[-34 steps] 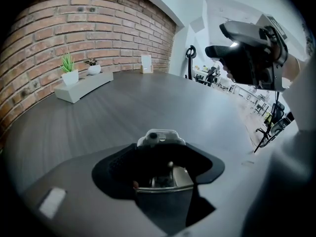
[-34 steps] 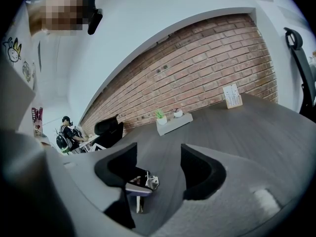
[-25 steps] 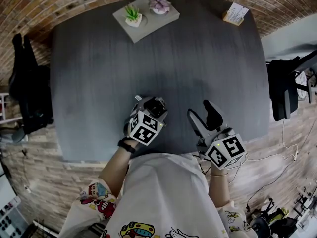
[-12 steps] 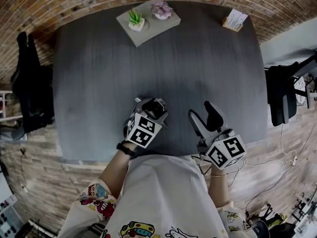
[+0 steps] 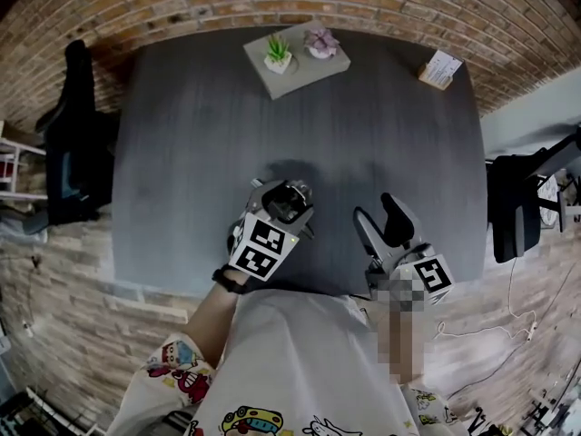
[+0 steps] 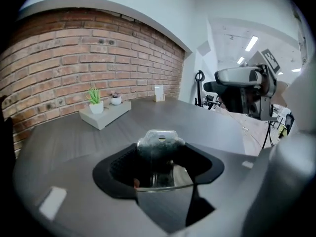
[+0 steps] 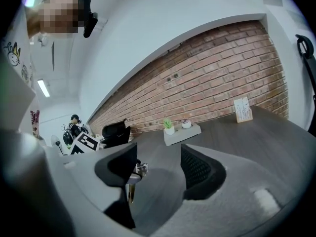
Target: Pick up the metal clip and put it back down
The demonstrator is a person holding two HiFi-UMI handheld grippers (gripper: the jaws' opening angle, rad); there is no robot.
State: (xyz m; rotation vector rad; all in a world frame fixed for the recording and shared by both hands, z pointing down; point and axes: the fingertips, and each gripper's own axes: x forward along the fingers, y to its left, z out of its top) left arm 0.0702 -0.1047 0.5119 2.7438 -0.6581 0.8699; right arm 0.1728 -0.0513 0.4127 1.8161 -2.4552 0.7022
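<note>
Near the surface's (image 5: 200, 153) front edge, the left gripper (image 5: 287, 200) has its fingers clamped on the metal clip (image 6: 159, 149). Just beside it, the right gripper's (image 5: 381, 218) fingers stand wide, holding nothing. Well beyond sit a planter tray (image 5: 297, 59) and a card stand (image 5: 439, 69).

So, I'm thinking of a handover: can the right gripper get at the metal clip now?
Probably only partly. The right gripper is open with bare table between it and the left gripper, but the left's jaws are clamped on the metal clip, covering its sides.
</note>
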